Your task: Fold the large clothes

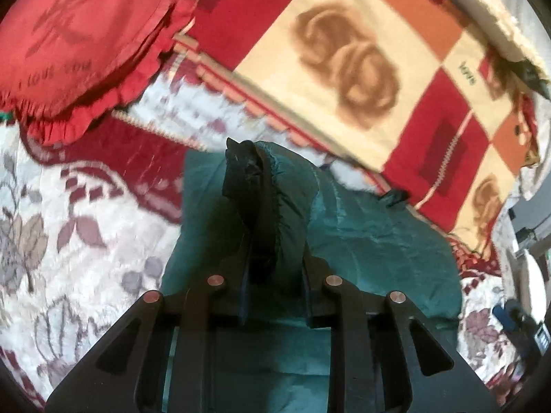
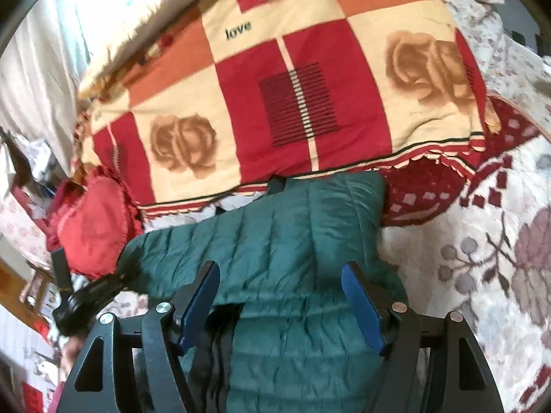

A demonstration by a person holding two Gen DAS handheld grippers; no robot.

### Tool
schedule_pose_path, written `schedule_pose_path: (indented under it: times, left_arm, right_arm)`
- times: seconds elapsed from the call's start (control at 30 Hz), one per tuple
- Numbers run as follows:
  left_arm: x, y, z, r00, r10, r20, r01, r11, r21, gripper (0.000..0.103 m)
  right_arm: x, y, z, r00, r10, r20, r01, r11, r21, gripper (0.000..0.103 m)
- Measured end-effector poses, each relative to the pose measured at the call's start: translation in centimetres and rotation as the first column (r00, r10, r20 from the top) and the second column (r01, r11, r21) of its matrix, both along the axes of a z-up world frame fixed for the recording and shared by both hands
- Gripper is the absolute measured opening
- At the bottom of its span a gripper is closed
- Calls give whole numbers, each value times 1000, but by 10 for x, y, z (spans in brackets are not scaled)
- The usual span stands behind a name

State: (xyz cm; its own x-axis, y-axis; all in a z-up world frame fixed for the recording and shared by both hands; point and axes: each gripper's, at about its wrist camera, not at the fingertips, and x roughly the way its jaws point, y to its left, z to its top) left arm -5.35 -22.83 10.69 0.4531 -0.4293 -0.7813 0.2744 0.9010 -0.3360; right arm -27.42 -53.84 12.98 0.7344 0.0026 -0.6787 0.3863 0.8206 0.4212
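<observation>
A dark green quilted jacket (image 2: 275, 213) lies spread on a floral bedspread (image 2: 482, 258). In the left wrist view a bunched fold of the jacket (image 1: 361, 234), with its gathered hem and black lining (image 1: 241, 172), stands up between the jaws. My left gripper (image 1: 272, 241) is shut on that fold, which hides the pads. My right gripper (image 2: 279, 270) hovers over the jacket's near part; its blue pads (image 2: 361, 306) stand wide apart and nothing is pressed between them. One sleeve runs left to a dark end (image 2: 100, 292).
A red, orange and cream blanket with rose prints (image 2: 292, 103) lies just beyond the jacket. A red frilled heart cushion (image 1: 79, 34) sits to the left of it. Room clutter shows past the bed's edge (image 1: 530, 327).
</observation>
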Motion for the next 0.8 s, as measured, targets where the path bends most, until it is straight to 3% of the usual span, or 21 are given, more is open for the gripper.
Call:
schedule_pose_path:
  times: [0.3,0.4,0.5,0.6,0.7,0.77,0.8]
  left_arm:
    - [-2,-6,-33,1000,-10,-21,12,998,59,22]
    - [-1,-10,-36,999,-22,-26,23,998,60,30]
    - [-2,-8,-33,1000,-22,-19,23,997,69,38]
    - [-7,2,-18,1000,-10,20,8,997,74,38]
    - [-15,13,2,995,24,95,-31,997,72,39]
    - [-19,15,11,990,41,136,-50,996,69,65]
    - [-21,15,15,986,48,157,-59,996,60,69]
  right_arm:
    - [85,27,-59,971,80,-225,-127,970,-206,71]
    - [93,29,-86,951,72,-302,-151,958,-246,71]
    - [92,33,-90,950,61,-308,-158,941,-300,71]
    - [80,28,-74,959,61,-278,-132,960,-245,71]
    - [61,25,-47,982,49,-183,-86,977,-198,71]
    - [58,28,-35,988,58,-144,-86,977,-196,71]
    - [59,32,-32,988,70,-137,-96,977,-193,71]
